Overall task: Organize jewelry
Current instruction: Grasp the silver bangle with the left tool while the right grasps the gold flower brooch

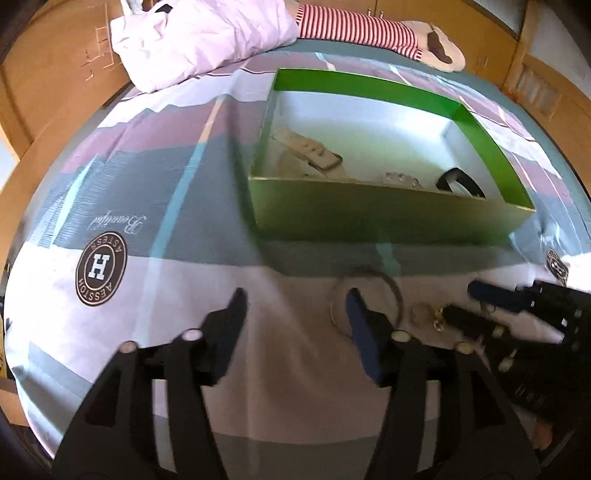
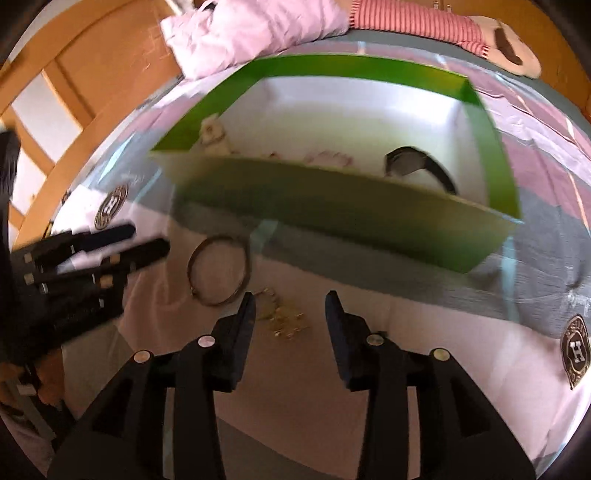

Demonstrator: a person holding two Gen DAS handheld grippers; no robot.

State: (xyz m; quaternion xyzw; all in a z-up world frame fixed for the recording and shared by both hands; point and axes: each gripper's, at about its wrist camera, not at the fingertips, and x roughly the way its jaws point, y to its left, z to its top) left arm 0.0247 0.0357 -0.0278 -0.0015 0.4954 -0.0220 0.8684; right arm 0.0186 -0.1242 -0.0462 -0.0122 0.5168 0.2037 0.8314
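A green box [image 1: 384, 218] [image 2: 332, 206] with a white inside lies on the bed sheet. In it are a cream watch strap [image 1: 314, 151] [image 2: 214, 136], a small pale bracelet [image 1: 400, 181] [image 2: 328, 158] and a black bangle [image 1: 460, 182] [image 2: 421, 166]. In front of the box lie a metal bangle [image 1: 369, 299] [image 2: 219, 269] and small gold jewelry [image 1: 432, 315] [image 2: 284, 317]. My left gripper [image 1: 295, 306] is open and empty, its right finger over the metal bangle; it also shows in the right wrist view [image 2: 144, 240]. My right gripper [image 2: 290, 306] is open just above the gold jewelry; in the left wrist view [image 1: 465, 301] its fingers lie by that jewelry.
The sheet [image 1: 184, 206] has grey, mauve and white blocks and round brown logos [image 1: 101, 275] [image 2: 574, 350]. A lilac garment [image 1: 199, 40] and a striped plush toy [image 1: 369, 29] lie at the far edge. Wooden furniture [image 1: 44, 92] surrounds the bed.
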